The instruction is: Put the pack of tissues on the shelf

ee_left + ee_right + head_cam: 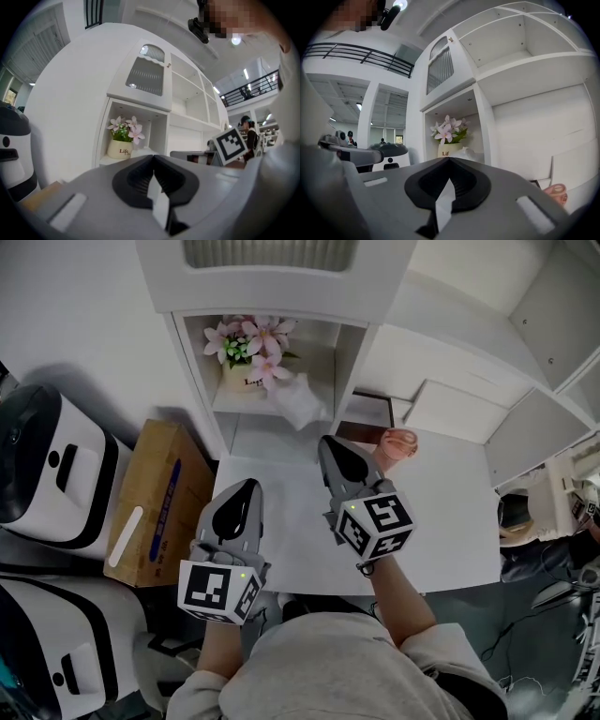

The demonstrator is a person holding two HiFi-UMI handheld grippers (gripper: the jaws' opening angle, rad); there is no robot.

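Both grippers show jaws pressed together on nothing; the pack [302,401] lies on the shelf [349,362], just right of the pot [239,379]; it sits near and almost straight ahead of the right gripper [327,441], apart from its tips; the left gripper [249,484] stands further back and leftward; the pack's long axis cannot be told, its outline being crumpled; judgement: placement looks done.

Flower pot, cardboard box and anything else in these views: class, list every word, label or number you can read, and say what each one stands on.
"Life": on the front of the cream flower pot.
Blue print along the top of the cardboard box: too blurred to read.
Nothing else is legible.
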